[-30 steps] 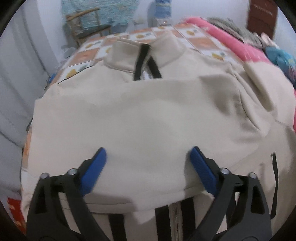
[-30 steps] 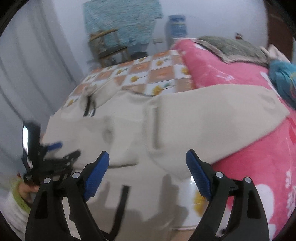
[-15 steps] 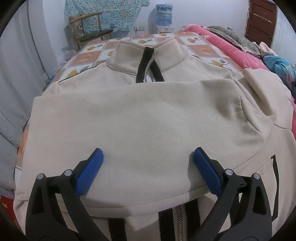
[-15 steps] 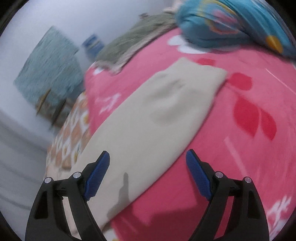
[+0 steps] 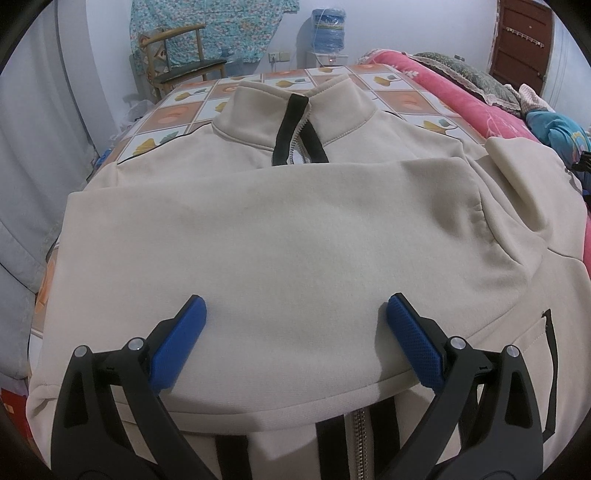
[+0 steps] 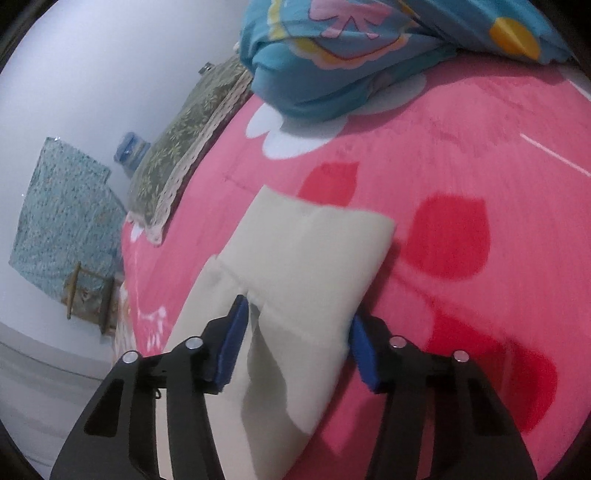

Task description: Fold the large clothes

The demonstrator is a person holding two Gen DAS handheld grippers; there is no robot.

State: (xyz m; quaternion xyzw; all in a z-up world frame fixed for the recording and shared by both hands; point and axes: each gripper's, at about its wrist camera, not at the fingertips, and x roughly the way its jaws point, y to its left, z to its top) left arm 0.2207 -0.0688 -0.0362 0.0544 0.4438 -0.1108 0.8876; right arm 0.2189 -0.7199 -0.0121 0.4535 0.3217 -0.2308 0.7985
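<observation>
Left wrist view: the cream jacket [image 5: 295, 221] lies spread across the bed, collar at the far end w/ the black zip tape [image 5: 291, 129] parted at the neck. One sleeve [image 5: 258, 229] is folded over the chest, crossing side to side. Left gripper [image 5: 293, 332] hangs over that folded sleeve, blue pads [image 5: 179, 341] spread wide, nothing pinched btw them; can't tell if the tips touch the cloth. Zipper [image 5: 356, 435] runs down the jacket's front near the bottom edge. Under the jacket, a checked sheet [image 5: 177, 110] w/ orange squares; pink blanket [image 5: 491, 118] off to the right. Wooden chair [image 5: 181, 55] and a water bottle [image 5: 327, 26] stand by the far wall.

Right wrist view, tilted hard: the other sleeve's cuff [image 6: 310, 251] lies on the pink blanket [image 6: 461, 166], well out from the jacket body. Right gripper [image 6: 295, 321] has its jaws closing, sleeve cloth bunched up btw the blue pads [image 6: 232, 347], the fabric puckered at both of them. A blue patterned quilt [image 6: 369, 48] is heaped beyond, and a green lace-edged pillow [image 6: 184, 147] lies toward the wall.
</observation>
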